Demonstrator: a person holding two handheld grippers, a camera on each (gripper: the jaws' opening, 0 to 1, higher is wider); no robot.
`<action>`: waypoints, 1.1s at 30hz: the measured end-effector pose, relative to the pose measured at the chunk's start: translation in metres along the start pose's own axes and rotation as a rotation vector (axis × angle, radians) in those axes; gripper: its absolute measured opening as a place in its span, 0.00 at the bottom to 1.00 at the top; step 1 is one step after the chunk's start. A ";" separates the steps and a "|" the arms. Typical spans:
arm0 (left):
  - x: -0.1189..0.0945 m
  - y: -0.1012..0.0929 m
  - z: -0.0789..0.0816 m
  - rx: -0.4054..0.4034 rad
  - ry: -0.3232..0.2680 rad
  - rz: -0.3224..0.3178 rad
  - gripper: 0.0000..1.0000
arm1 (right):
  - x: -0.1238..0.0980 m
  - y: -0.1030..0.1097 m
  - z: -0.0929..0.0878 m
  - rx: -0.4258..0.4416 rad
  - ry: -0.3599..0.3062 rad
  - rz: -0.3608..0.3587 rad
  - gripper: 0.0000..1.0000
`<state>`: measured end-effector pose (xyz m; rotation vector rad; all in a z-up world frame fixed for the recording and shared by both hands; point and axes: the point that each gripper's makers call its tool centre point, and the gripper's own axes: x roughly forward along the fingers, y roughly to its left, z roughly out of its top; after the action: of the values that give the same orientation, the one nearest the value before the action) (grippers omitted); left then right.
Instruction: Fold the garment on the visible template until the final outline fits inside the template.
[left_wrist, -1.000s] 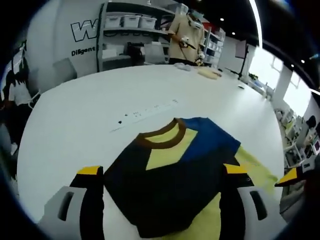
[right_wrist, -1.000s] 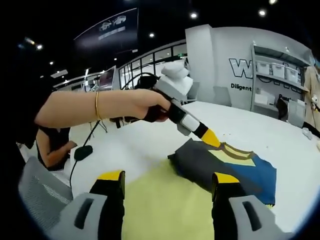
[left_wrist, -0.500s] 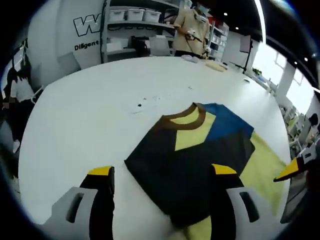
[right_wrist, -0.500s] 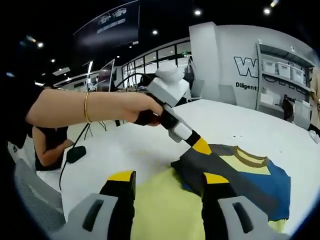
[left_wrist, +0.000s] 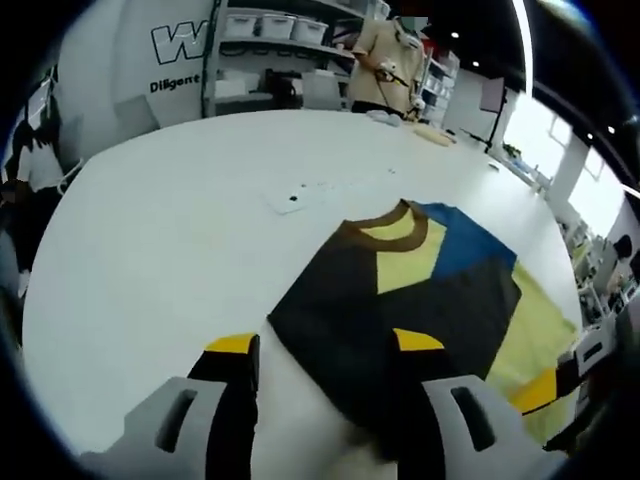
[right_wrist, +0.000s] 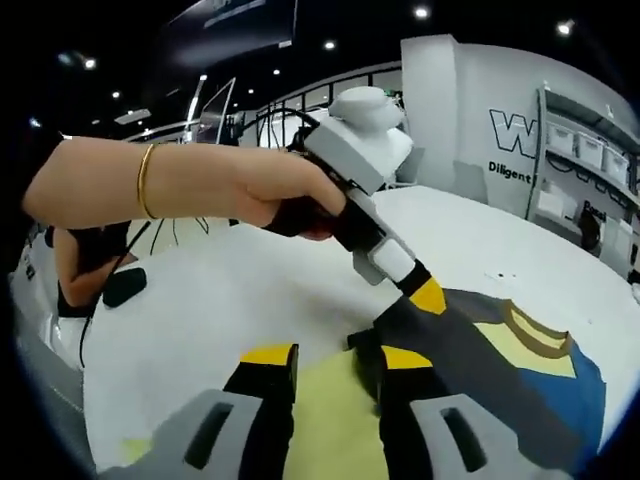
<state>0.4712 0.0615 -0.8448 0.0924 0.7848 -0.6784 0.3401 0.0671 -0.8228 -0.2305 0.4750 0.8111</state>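
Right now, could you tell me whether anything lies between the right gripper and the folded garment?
Nothing visible does. The right gripper is already at the dark edge of the garment, over the yellow template.

- The garment (left_wrist: 400, 300) is showing black, with a blue shoulder, a pale-yellow chest patch and a brown collar.
- The template (left_wrist: 525, 335) is showing pale yellow.
- The desk (left_wrist: 180, 230) is showing plain white.
- The left gripper (left_wrist: 325, 350) is wearing yellow tips on black.
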 end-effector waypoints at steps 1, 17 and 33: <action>0.000 0.001 0.000 0.000 0.001 0.000 0.43 | 0.002 -0.001 -0.001 0.000 0.003 -0.002 0.23; 0.011 0.008 -0.003 -0.041 0.011 0.009 0.28 | 0.035 -0.017 -0.015 -0.174 0.100 -0.079 0.09; 0.018 0.009 -0.001 -0.049 0.007 0.003 0.15 | 0.050 -0.015 -0.011 -0.266 0.114 -0.098 0.00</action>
<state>0.4848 0.0592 -0.8595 0.0512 0.8072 -0.6563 0.3773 0.0842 -0.8567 -0.5450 0.4583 0.7666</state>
